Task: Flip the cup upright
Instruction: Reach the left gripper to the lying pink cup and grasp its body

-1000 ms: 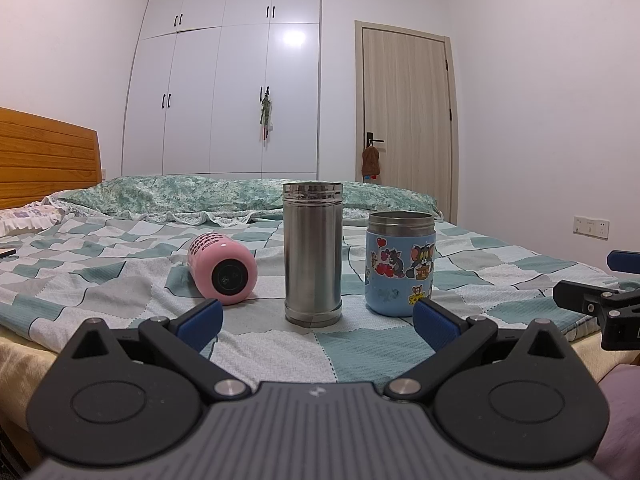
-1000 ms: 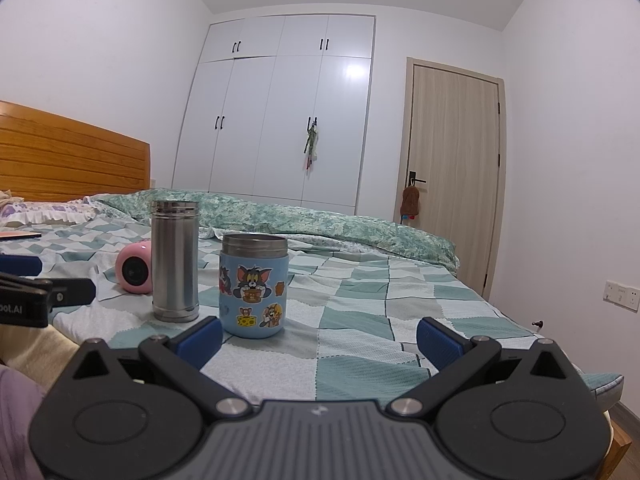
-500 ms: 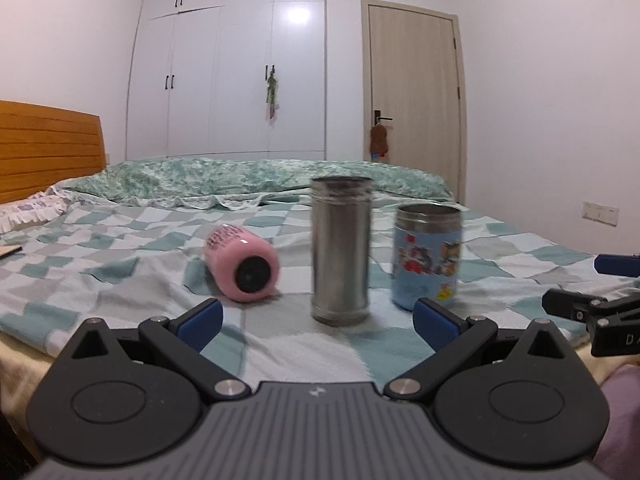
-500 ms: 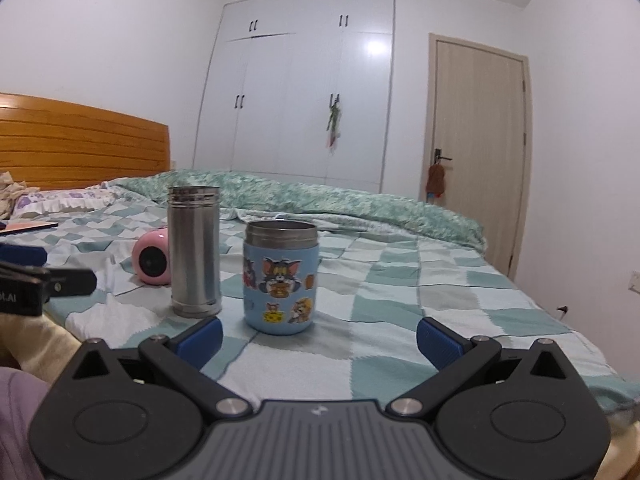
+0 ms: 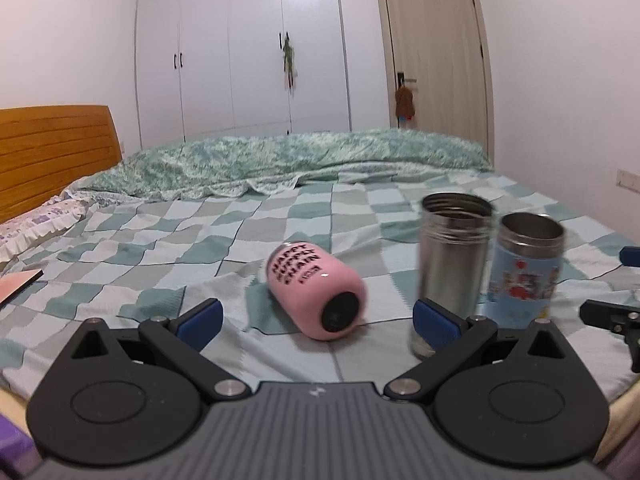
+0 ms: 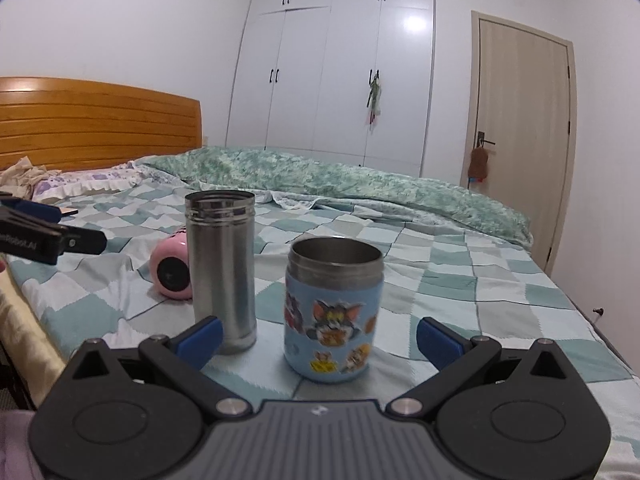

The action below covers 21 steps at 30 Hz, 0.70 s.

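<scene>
Left wrist view: the left gripper [image 5: 316,318] is held spread and empty before the pink cup [image 5: 316,290], which lies on its side on the bed [image 5: 140,248]. The steel flask [image 5: 452,264] just beside it could be toppled by a wide sweep.

Right wrist view: the right gripper [image 6: 318,336] is spread, empty. The flask and cartoon cup [image 6: 334,310] appear empty inside.

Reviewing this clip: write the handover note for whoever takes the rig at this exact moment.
Left gripper: open, empty, aimed at the pink cup.
Right gripper: open, empty, facing the blue cartoon cup.
Pink cup lies on its side on the checked bedspread, left of the upright steel cup.
Done: nothing gripped yet.
Left: grip the pink cup and stand it upright.
</scene>
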{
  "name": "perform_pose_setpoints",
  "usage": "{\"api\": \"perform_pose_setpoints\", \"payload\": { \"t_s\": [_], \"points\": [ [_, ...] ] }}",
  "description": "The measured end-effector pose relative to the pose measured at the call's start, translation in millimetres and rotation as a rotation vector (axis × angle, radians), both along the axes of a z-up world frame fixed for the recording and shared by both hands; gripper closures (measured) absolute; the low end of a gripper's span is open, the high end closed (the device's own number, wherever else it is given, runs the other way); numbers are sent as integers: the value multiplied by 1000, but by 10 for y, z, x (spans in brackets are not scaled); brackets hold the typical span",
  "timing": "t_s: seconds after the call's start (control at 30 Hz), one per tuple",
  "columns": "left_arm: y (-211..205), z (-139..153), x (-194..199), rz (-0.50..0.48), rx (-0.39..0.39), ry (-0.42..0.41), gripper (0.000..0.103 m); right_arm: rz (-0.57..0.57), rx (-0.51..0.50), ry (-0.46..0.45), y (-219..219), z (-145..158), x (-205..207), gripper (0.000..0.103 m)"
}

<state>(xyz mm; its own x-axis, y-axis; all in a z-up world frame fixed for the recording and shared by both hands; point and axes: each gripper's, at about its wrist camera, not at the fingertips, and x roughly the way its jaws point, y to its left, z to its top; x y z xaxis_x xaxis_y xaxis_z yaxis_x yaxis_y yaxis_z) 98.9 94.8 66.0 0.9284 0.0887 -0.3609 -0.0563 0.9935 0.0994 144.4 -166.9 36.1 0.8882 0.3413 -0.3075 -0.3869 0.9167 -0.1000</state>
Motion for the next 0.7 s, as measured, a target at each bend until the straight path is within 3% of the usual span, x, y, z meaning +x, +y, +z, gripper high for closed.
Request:
{"api": "perform_pose_setpoints", "payload": {
  "t_s": [0.33,0.7],
  "points": [
    [435,96,729,-23,-16,129,0,19,-25,78,259,148,250,0],
    [576,101,1375,-15,-45,198,0,74,-140,202,-344,369,871,0]
  ]
}}
